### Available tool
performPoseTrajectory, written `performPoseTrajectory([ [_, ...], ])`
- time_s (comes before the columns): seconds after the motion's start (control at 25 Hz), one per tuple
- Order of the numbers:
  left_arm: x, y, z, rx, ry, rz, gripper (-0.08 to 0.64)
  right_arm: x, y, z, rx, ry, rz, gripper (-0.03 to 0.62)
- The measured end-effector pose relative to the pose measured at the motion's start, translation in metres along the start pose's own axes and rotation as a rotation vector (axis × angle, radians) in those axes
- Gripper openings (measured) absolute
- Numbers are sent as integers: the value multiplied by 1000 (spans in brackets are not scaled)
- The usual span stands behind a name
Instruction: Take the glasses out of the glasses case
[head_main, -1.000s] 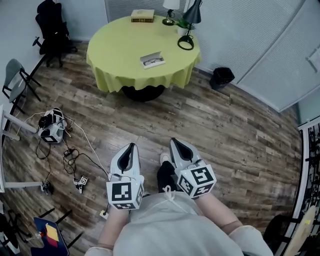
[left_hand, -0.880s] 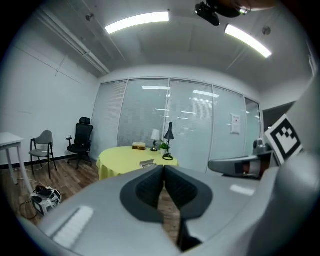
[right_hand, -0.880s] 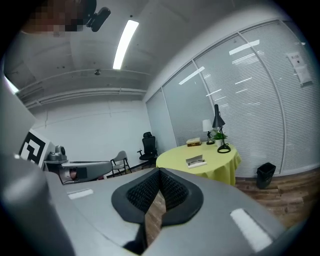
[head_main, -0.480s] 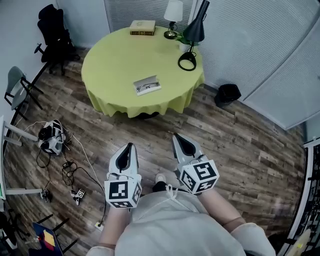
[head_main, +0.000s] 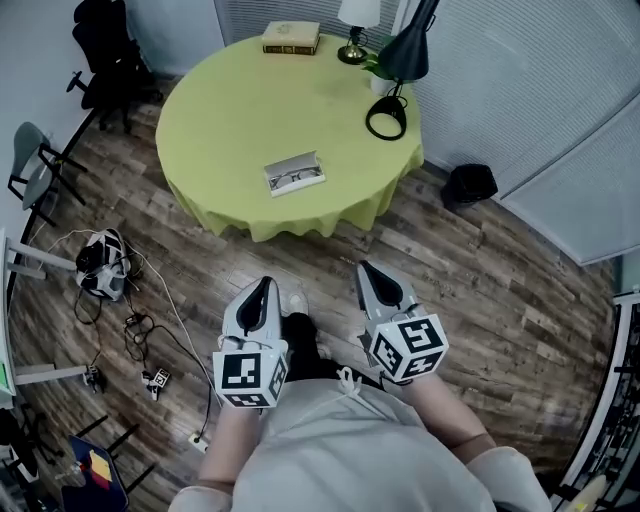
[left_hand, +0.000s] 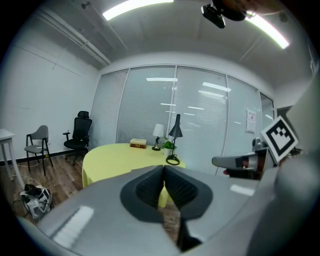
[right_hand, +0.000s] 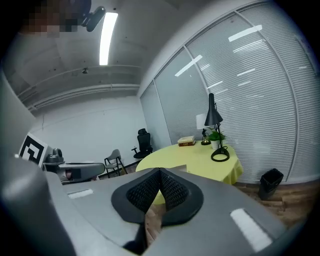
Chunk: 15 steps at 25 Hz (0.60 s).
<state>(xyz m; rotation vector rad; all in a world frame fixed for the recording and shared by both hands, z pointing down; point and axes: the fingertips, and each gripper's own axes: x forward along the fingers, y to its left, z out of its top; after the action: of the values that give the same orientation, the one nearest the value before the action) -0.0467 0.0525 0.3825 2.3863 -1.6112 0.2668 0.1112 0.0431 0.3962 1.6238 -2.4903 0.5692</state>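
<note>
An open glasses case with glasses lying in it rests near the front edge of a round table with a yellow cloth. My left gripper and right gripper are held side by side above the wooden floor, short of the table, both pointing toward it. Both are shut with nothing between their jaws. In the left gripper view the closed tips cover the table's near edge, and the right gripper view shows its tips the same way. The case is hidden in both gripper views.
On the table's far side stand a black desk lamp, a small white lamp, a plant and a book. A black bin sits right of the table. Cables and a headset lie on the floor at left; chairs stand beyond.
Both grippers have travelled forward toward the table together, staying shut. The table and case now appear nearer and lower in the head view.
</note>
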Motion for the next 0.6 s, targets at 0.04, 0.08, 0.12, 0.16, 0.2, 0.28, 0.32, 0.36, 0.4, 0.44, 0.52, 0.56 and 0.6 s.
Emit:
performPoseTrajectory([
  [0.04,10,3,-1,1,5,-4,6,9,-3,0,-2,9,0,-2],
  [0.08,20,7,-2,-1,11,-6,6,18,-6,-1,-4,19,0,-2],
  [0.12,32,12,-3,-7,17,-8,6,28,-10,-1,-7,28,0,-2],
  [0.16,44,17,-3,-16,23,-9,6,38,-14,0,-11,37,-1,-2],
  [0.2,57,22,-3,-25,27,-11,6,49,-18,1,-15,45,-3,0],
  [0.28,83,34,-1,-41,34,-18,6,73,-27,5,-22,56,-10,-1],
  [0.32,97,39,1,-45,39,-25,6,85,-31,8,-23,63,-14,0],
  [0.36,111,45,3,-46,45,-35,6,99,-37,10,-21,70,-19,-2],
  [0.4,127,50,5,-42,51,-48,7,113,-43,12,-17,79,-23,-2],
  [0.44,143,55,7,-36,59,-58,6,129,-51,14,-12,90,-27,-2],
  [0.52,175,68,8,-31,79,-68,6,159,-65,18,-6,119,-35,-1],
  [0.56,189,75,9,-35,87,-72,6,173,-72,19,-6,133,-42,-2],
  [0.6,203,81,9,-42,89,-80,6,187,-78,20,-7,147,-49,0],
])
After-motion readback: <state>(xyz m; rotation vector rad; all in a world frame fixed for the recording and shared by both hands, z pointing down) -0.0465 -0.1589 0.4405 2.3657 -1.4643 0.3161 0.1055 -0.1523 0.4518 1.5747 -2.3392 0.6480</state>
